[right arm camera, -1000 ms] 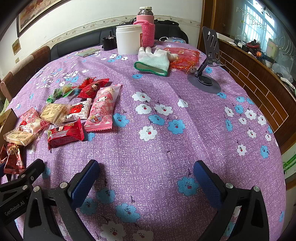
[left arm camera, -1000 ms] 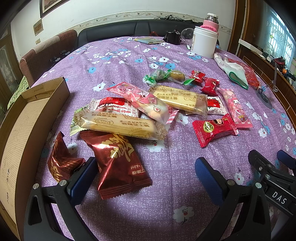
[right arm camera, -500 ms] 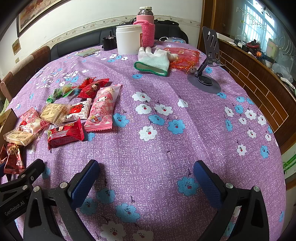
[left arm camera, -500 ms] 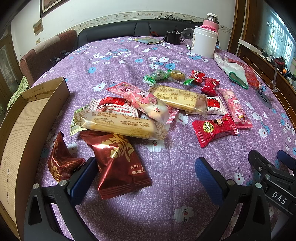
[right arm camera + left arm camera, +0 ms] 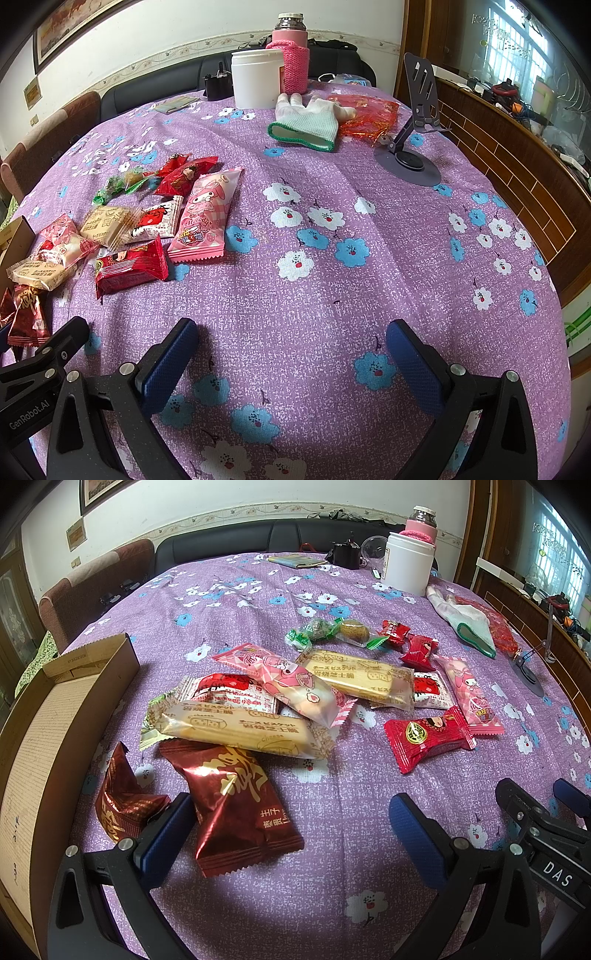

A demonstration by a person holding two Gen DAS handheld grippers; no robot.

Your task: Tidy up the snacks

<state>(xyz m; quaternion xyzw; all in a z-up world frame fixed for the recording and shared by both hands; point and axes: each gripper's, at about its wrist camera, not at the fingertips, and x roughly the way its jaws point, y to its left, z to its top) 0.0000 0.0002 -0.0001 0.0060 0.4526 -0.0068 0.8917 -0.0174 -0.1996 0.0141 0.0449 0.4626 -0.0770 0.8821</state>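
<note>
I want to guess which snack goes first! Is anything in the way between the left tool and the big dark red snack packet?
Nothing visible is. The left tool is open, and the dark red packet lies just ahead, its near end already between the fingers. A cheese biscuit pack overlaps only its far end.

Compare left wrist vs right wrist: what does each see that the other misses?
Left wrist only: the inside of the cardboard box and the full maroon packet between the open left tongs.
Right wrist only: the whole phone stand and bare cloth between the open right tongs.
Both: the snack pile, red packet, white jar, glove.
</note>
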